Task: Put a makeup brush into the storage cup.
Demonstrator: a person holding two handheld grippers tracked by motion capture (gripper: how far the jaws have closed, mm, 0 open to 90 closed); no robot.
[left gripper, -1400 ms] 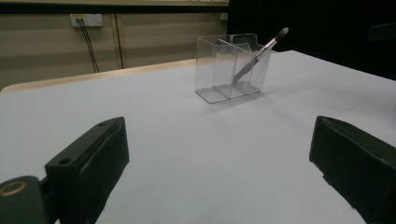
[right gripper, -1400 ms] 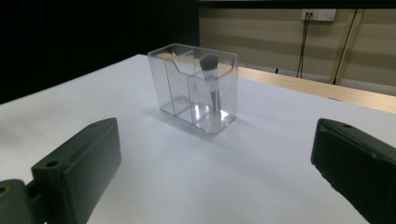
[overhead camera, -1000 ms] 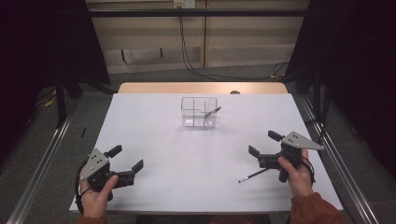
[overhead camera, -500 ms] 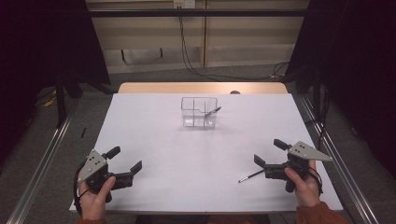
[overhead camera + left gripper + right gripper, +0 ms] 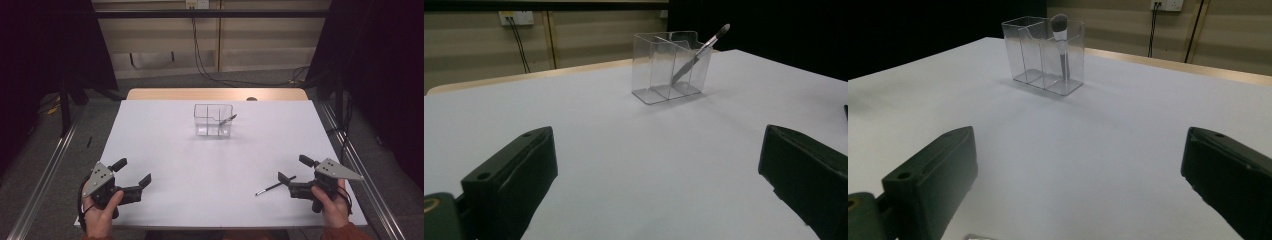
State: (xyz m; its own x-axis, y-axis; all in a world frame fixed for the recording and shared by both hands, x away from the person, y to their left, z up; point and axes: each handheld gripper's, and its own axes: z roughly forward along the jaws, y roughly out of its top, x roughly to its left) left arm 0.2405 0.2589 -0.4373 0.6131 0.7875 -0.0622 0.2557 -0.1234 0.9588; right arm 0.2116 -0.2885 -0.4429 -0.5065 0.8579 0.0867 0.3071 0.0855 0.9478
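The right gripper (image 5: 292,179) has drawn back toward the table's near edge, jaws spread wide and empty. A slim brush (image 5: 275,186) lies on the white table (image 5: 165,150) just beside its jaw tips. The left gripper (image 5: 134,174) rests open, empty.

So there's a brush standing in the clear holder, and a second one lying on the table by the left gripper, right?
Not quite. The brush does stand in the clear holder, but the second one lies on the table by the right gripper, not the left; the high view shows it.
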